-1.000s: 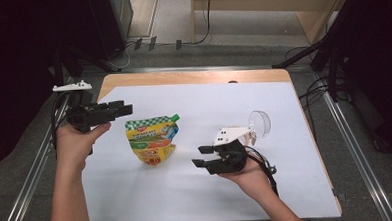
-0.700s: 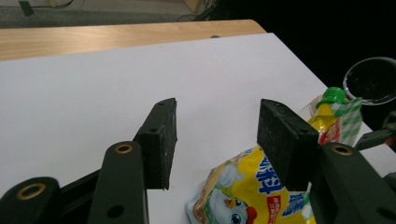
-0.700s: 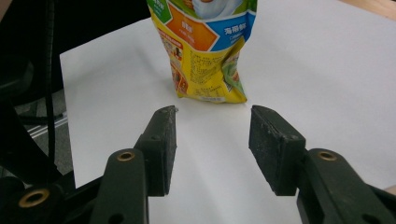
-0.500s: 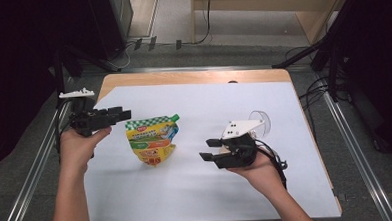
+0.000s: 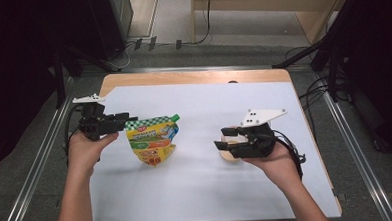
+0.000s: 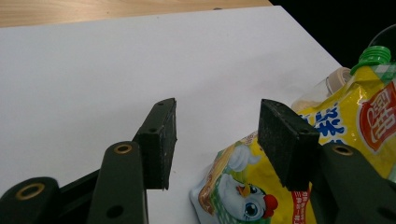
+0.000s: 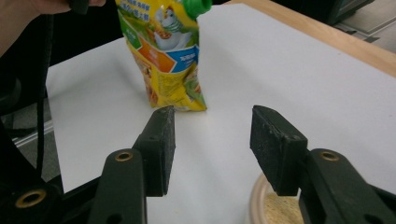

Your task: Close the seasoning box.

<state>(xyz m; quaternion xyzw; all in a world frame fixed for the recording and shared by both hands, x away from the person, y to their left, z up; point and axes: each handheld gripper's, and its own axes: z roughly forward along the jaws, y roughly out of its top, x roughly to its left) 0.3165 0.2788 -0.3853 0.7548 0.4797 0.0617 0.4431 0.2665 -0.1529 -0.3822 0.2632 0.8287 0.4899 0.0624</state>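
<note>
A yellow and green spouted pouch (image 5: 152, 140) with a green cap (image 6: 376, 53) lies on the white table sheet (image 5: 197, 190), left of centre. My left gripper (image 5: 120, 122) hovers at the pouch's left top corner, jaws open; in the left gripper view (image 6: 217, 133) the pouch (image 6: 261, 186) lies just below and beside the right jaw, not pinched. My right gripper (image 5: 226, 138) is open to the right of the pouch, pointing at it, above a round container of beige grains (image 5: 230, 157). In the right gripper view (image 7: 212, 140) the pouch (image 7: 163, 60) is ahead and the container (image 7: 273, 205) sits under the right jaw.
A beige-lidded jar (image 6: 338, 79) shows behind the pouch. The bare wooden tabletop (image 5: 192, 77) shows along the far edge. Metal frame rails (image 5: 41, 157) run down both sides, and cables lie on the floor beyond.
My right gripper has lifted and shifted a little to the right, over the round container. My left gripper has sunk slightly beside the pouch. Both stay open.
</note>
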